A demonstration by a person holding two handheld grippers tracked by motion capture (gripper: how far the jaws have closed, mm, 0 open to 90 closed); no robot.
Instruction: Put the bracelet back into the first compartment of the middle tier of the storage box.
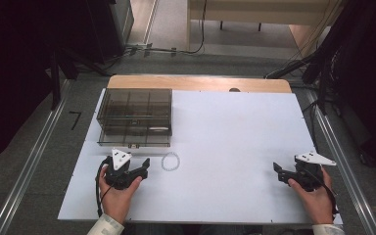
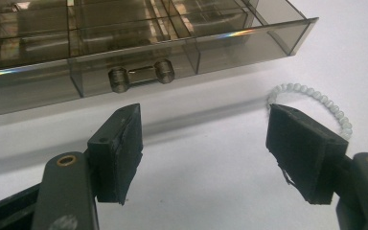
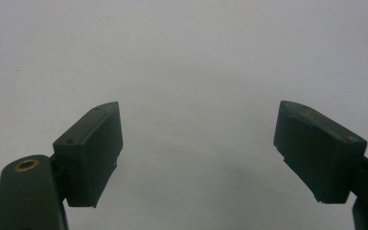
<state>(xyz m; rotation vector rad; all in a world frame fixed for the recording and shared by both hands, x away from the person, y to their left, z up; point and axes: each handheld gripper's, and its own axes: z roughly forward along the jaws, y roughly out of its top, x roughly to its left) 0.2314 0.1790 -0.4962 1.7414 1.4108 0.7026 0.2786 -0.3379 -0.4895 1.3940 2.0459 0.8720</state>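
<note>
The left hand-held gripper [image 1: 139,168] rested on the white tabletop [image 1: 225,147] near its front left, its jaws spread wide with nothing between them. A bracelet [image 1: 170,161] of small pale beads lay flat on the tabletop just right of that gripper's jaws, not touching them. In the left gripper view the bracelet [image 2: 316,100] curved behind the right-hand jaw, partly hidden by it. Just beyond gripper and bracelet stood a smoky clear box [image 1: 134,117] split into compartments, its latch [image 2: 141,75] on the near wall facing the left gripper. The right hand-held gripper [image 1: 280,172] sat well apart at the front right, jaws likewise spread and empty over bare tabletop.
</note>
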